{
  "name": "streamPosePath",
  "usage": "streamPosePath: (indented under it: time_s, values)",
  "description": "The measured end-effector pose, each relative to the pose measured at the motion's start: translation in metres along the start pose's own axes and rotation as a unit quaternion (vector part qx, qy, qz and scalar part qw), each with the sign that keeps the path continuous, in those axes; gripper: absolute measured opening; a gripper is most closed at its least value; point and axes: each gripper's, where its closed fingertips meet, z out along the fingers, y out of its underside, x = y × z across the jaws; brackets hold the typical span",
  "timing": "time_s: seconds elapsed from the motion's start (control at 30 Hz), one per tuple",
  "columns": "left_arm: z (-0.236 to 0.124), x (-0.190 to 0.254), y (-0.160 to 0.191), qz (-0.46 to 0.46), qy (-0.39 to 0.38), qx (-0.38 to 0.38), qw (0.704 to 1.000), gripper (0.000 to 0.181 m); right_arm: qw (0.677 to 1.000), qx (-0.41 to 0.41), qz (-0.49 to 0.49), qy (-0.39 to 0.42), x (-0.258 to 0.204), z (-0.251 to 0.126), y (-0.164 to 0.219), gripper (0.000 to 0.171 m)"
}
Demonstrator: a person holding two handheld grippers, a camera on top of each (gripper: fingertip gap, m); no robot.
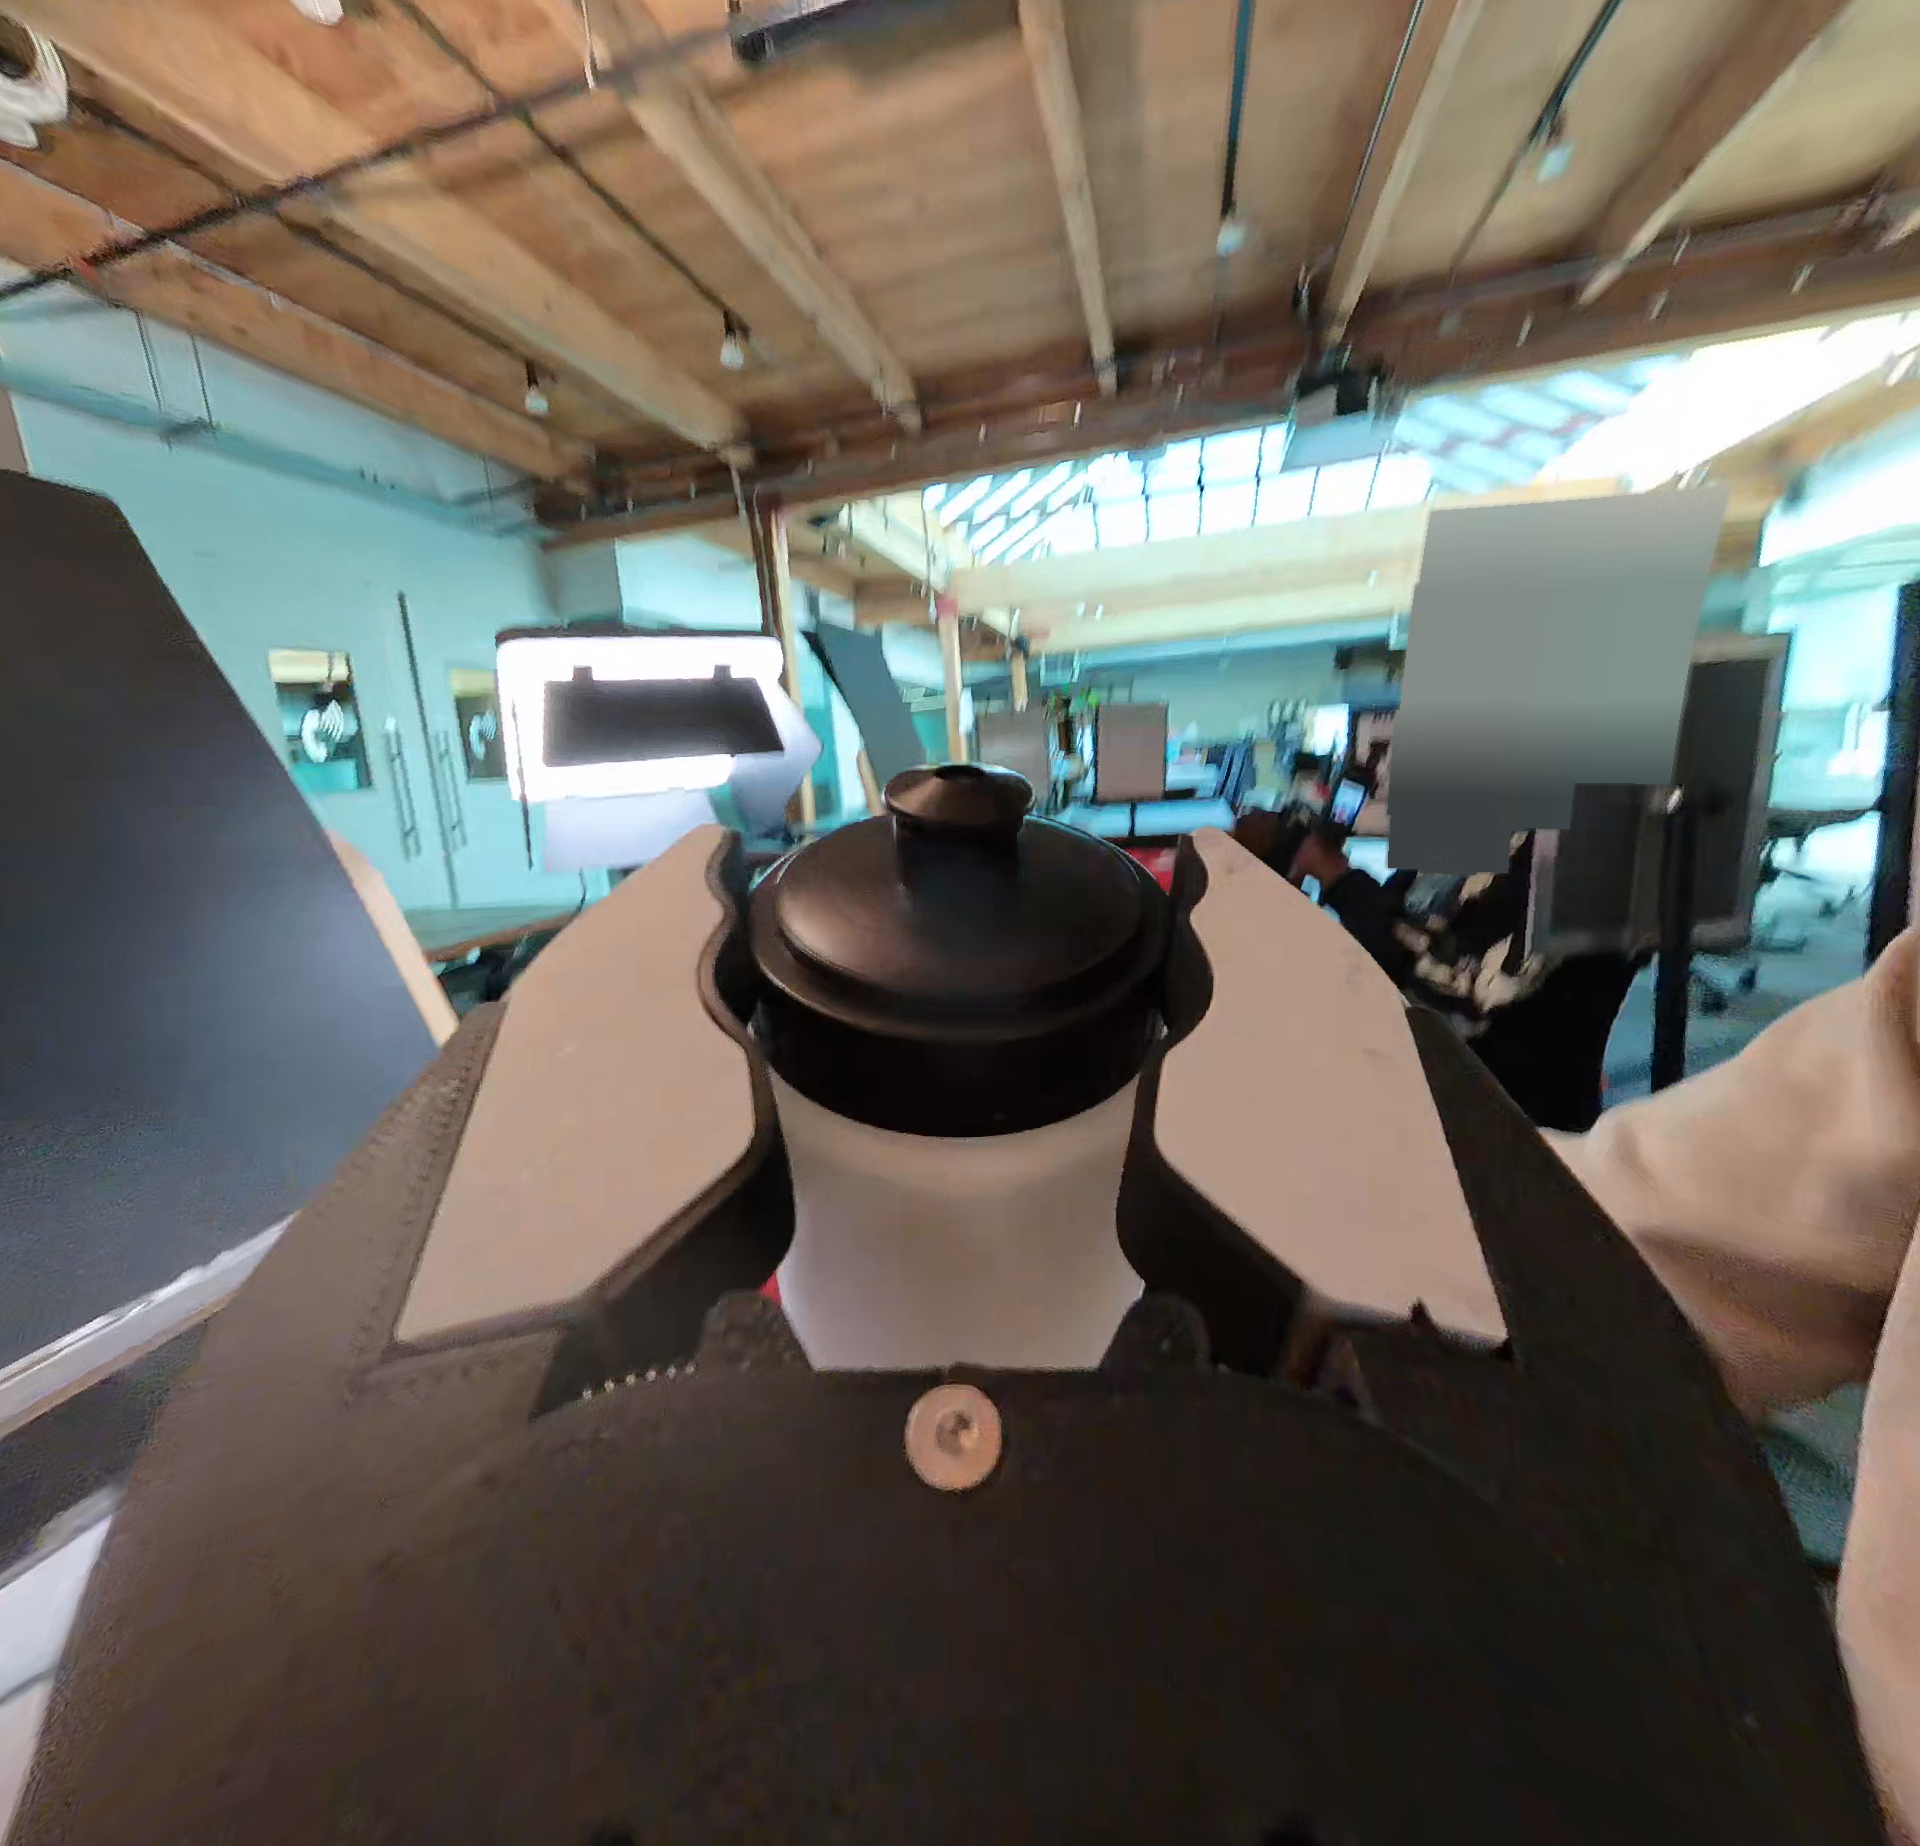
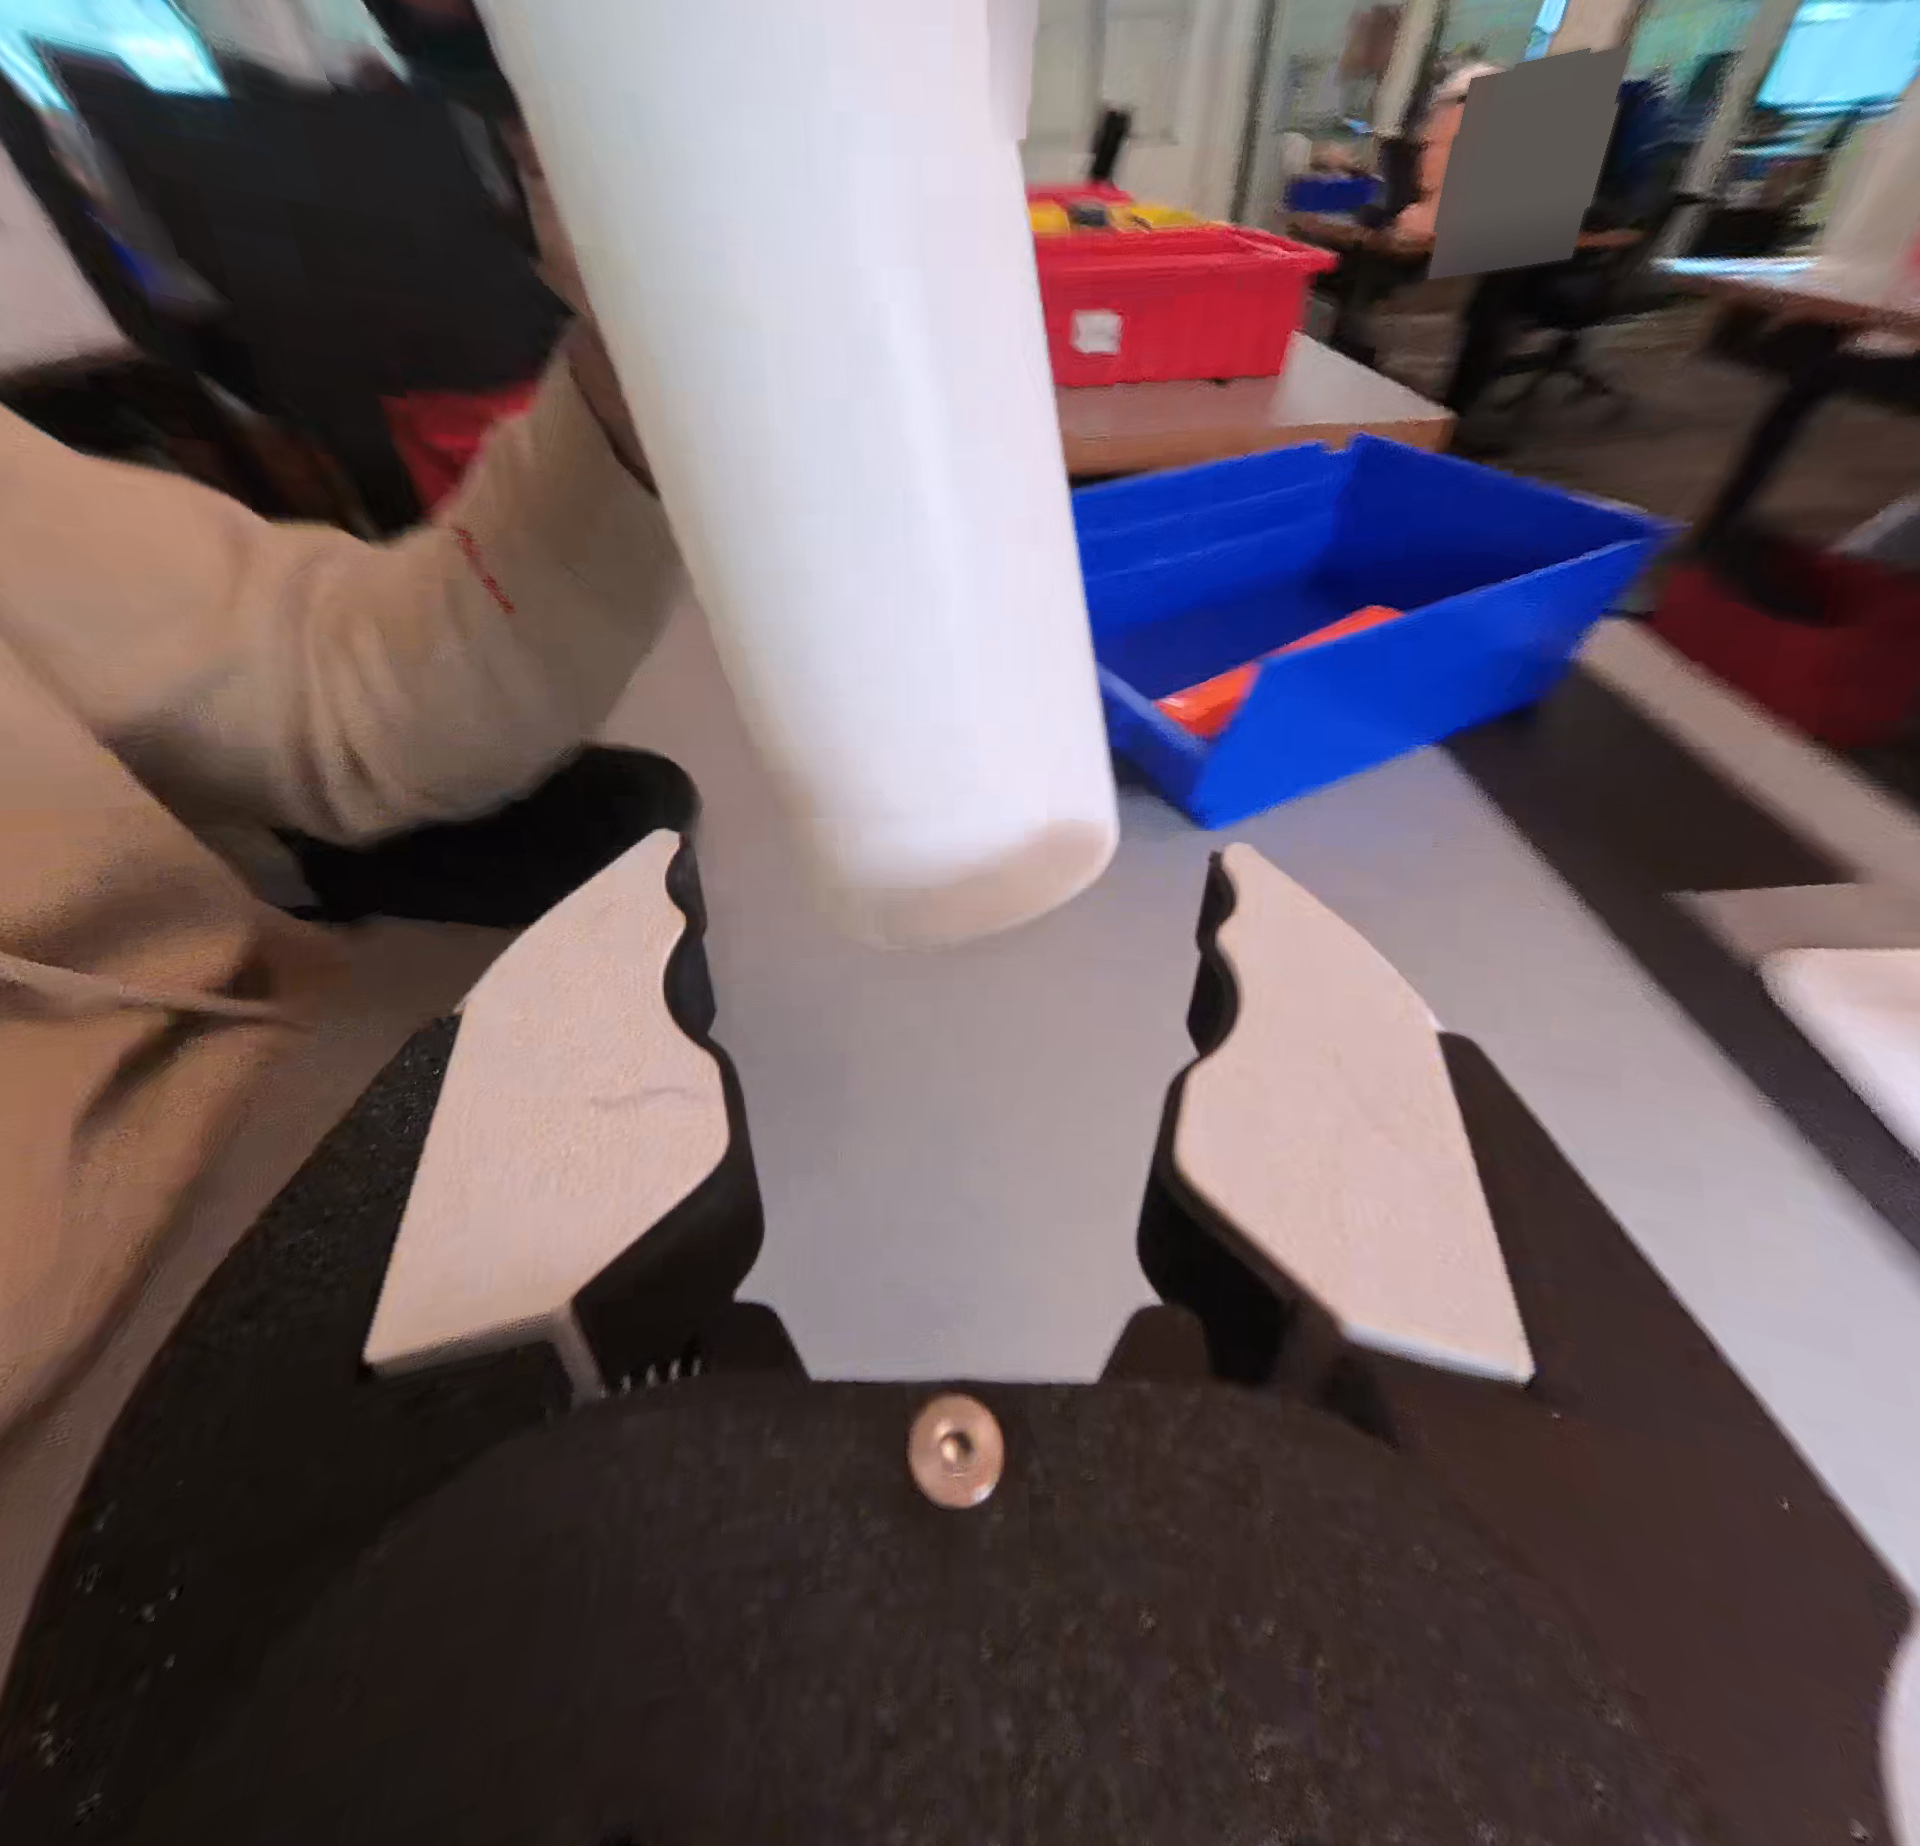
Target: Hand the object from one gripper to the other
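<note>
Starting on the left, the left tool (image 1: 961, 949) is clenched on a white bottle (image 1: 951, 1225), its fingers (image 1: 613, 1058) pinching just below the black cap (image 1: 956, 949), with the spout aimed up toward a timber ceiling (image 1: 935, 186). A beige sleeve (image 1: 1756, 1204) comes in at the right edge of that view. Across from it, the right tool (image 2: 951, 975) is released, jaws spread wide with nothing between them, and the bottle's white body (image 2: 831, 446) hangs slanted just above and ahead of its tips, the rounded base nearest (whether it touches either tip I cannot tell, though it looks clear).

To my eye the handover is at the approach step: one side holds, the other has not yet taken. The next move calls for bringing the open jaws around the lower body, squaring them to its slant, and closing firmly before the left lets go; the smooth plastic could slip if pinched too near the base.

Below lies a grey table (image 2: 935, 1173). Farther right sits a blue bin (image 2: 1351, 591) with something orange inside, and behind it a red bin (image 2: 1174, 310) in a busy workshop room
</note>
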Motion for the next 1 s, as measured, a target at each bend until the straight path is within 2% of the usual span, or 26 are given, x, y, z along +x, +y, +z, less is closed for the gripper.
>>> streamPosePath:
  time_s: [0.07,0.13,0.17,0.27,0.3,0.47,0.6,0.73,0.9,0.93,0.97,1.0]
  values:
    - [-0.005,0.0,-0.014,-0.023,0.007,0.055,0.998,0.078,0.991,0.077,0.081,-0.067,-0.01,0.021,0.002,0.092]
    - [-0.01,0.0,-0.026,-0.048,0.014,0.112,0.993,0.078,0.965,0.168,0.151,-0.134,-0.026,0.025,-0.019,0.092]
    - [-0.013,0.001,-0.032,-0.054,0.017,0.144,0.988,0.078,0.951,0.205,0.174,-0.15,-0.031,0.023,-0.033,0.094]
    - [-0.026,-0.002,-0.046,-0.058,0.014,0.206,0.977,0.078,0.926,0.284,0.21,-0.131,-0.026,0.01,-0.063,0.094]
    - [-0.029,-0.003,-0.048,-0.063,0.017,0.22,0.973,0.078,0.923,0.293,0.215,-0.124,-0.025,0.006,-0.07,0.093]
    - [-0.037,-0.01,-0.051,-0.105,0.032,0.263,0.959,0.077,0.948,0.26,0.169,-0.073,-0.03,-0.002,-0.086,0.097]
    - [-0.032,-0.013,-0.039,-0.11,0.047,0.226,0.967,0.077,0.964,0.22,0.141,-0.037,-0.024,-0.023,-0.095,0.097]
    - [-0.018,-0.019,-0.014,-0.117,0.039,0.125,0.984,0.077,0.979,0.186,0.077,0.031,-0.013,-0.055,-0.107,0.096]
    - [-0.013,-0.024,0.005,-0.08,0.013,0.031,0.996,0.082,0.976,0.202,0.009,0.085,-0.016,-0.113,-0.135,0.092]
    - [-0.015,-0.026,0.006,-0.077,0.009,0.019,0.997,0.081,0.975,0.189,-0.014,0.119,-0.013,-0.123,-0.136,0.088]
    - [-0.016,-0.027,0.007,-0.074,0.005,0.009,0.997,0.081,0.967,0.159,-0.068,0.189,-0.003,-0.135,-0.132,0.054]
    - [-0.016,-0.028,0.01,-0.069,0.002,-0.002,0.998,0.08,0.963,0.159,-0.088,0.199,-0.006,-0.142,-0.133,0.044]
